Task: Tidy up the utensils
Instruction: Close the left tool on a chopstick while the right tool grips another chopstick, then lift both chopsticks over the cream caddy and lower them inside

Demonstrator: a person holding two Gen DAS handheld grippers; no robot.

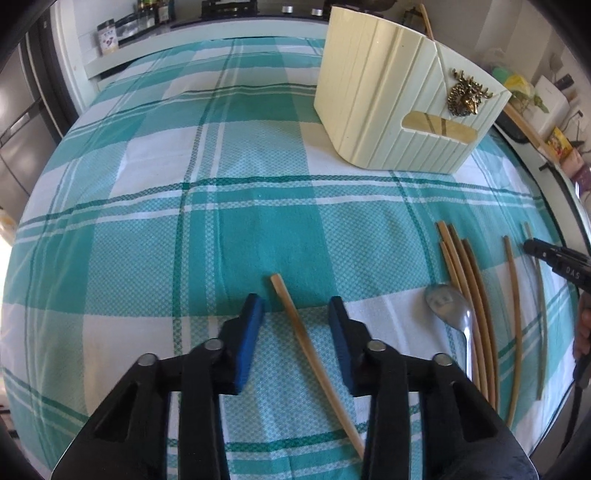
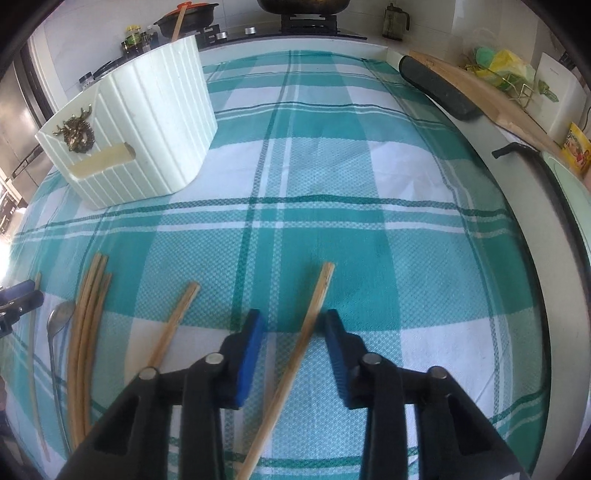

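Observation:
A cream ribbed holder point(image 1: 388, 103) point(image 2: 147, 122) stands on the teal checked cloth point(image 1: 221, 221), with one chopstick sticking up out of it point(image 2: 179, 22). My left gripper point(image 1: 295, 301) is open, and a bamboo chopstick point(image 1: 306, 347) lies on the cloth between its blue pads without touching them. My right gripper point(image 2: 292, 314) is open around another chopstick point(image 2: 325, 280), which runs close along the right pad. A bundle of chopsticks point(image 1: 472, 295) point(image 2: 86, 314) and a metal spoon point(image 1: 447, 302) point(image 2: 59, 317) lie between the two grippers. A further loose chopstick point(image 2: 177, 321) lies left of the right gripper.
Two single chopsticks point(image 1: 515, 295) lie right of the bundle. A stove with pots point(image 2: 303, 7) and jars point(image 1: 109, 37) sit behind the cloth. A black tray point(image 2: 439, 88) and a wooden board point(image 2: 491, 99) line the counter edge at the right.

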